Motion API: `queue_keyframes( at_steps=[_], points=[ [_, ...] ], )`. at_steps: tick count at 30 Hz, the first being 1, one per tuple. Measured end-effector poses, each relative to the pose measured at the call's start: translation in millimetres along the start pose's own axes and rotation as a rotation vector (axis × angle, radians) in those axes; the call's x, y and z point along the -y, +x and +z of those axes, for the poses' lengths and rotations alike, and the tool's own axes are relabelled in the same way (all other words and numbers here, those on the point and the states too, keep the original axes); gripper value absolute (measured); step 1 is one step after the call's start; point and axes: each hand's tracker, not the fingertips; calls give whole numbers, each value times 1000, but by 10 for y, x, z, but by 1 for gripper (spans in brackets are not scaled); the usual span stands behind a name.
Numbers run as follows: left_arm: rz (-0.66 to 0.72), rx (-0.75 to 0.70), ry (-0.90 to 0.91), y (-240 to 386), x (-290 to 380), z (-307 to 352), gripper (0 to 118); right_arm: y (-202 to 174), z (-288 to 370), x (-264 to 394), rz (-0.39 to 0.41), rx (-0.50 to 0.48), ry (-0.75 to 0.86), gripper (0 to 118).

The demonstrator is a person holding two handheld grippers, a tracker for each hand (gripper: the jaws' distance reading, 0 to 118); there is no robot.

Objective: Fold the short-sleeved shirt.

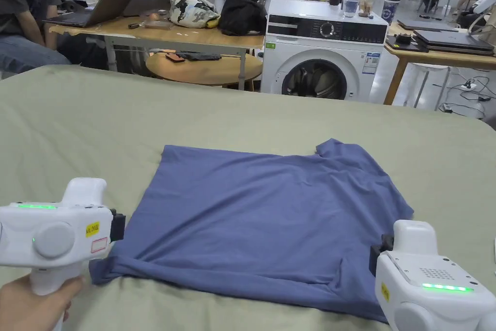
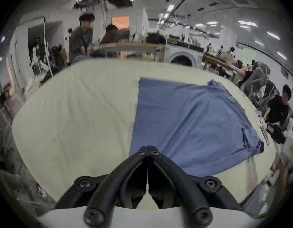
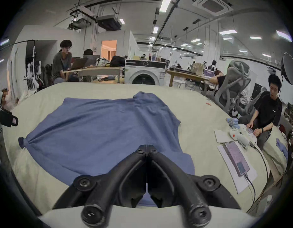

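Note:
A blue short-sleeved shirt [image 1: 271,220] lies flat on the pale green table [image 1: 72,118], partly folded, with a sleeve bunched at its near left corner [image 1: 99,269]. My left gripper [image 2: 148,149] hovers at the shirt's [image 2: 191,124] near left edge; its jaws are shut with no cloth between them. My right gripper [image 3: 147,147] is over the near right part of the shirt [image 3: 101,132], jaws also shut and holding nothing. In the head view both white gripper bodies sit low, the left [image 1: 117,228] beside the shirt and the right [image 1: 382,252] at its right corner.
A phone on papers [image 3: 236,159] and small soft items [image 3: 238,136] lie on the table's right side, where a seated person [image 3: 266,113] works. Beyond the far edge stand a washing machine [image 1: 319,55] and wooden desks [image 1: 160,31] with people and laptops.

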Motion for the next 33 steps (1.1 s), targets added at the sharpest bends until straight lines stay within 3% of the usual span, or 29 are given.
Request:
queue_keyframes(
  at_steps=[1,2,3,4,5,7,12,14,17,18,20,21,22,24,30,33],
  points=[
    [27,16,-69,-66,-32,-29,1,-4,-20,14,10,1,-15,0],
    [47,36,-131,-146,-49,-85,14,-3,-32,27,12,0,-20,0],
    [69,51,-161,-217,-49,-140,38,0,-43,40,13,-2,-26,0],
    [81,57,-190,-285,-45,-193,53,-1,-50,34,16,-2,-36,0],
    [97,53,-224,-307,-38,-240,62,-3,-62,43,18,0,-45,0],
    [116,-3,-258,-358,-1,-375,63,1,-79,66,20,-2,-58,0],
    [136,-66,-425,-371,208,-767,63,55,-140,124,33,9,-96,0],
    [124,-78,-350,-283,207,-667,62,99,-146,129,36,13,-112,0],
    [10,-126,-378,-88,214,-647,58,235,-182,102,23,27,-160,0],
    [-31,-133,-373,-18,231,-639,53,295,-198,74,11,31,-177,0],
    [-44,-98,-364,48,238,-608,31,415,-227,31,2,45,-229,5],
    [-49,-70,-366,13,219,-630,12,495,-243,15,-7,44,-244,25],
    [-54,-49,-366,31,222,-632,5,572,-262,14,-11,51,-260,40],
    [-101,-59,-364,65,242,-637,2,697,-290,38,-14,67,-301,49],
    [-73,-31,-344,-55,257,-594,2,854,-492,343,-16,-13,-509,49],
    [-68,-34,-330,-57,288,-590,2,736,-532,509,-2,-28,-538,42]
  ],
)
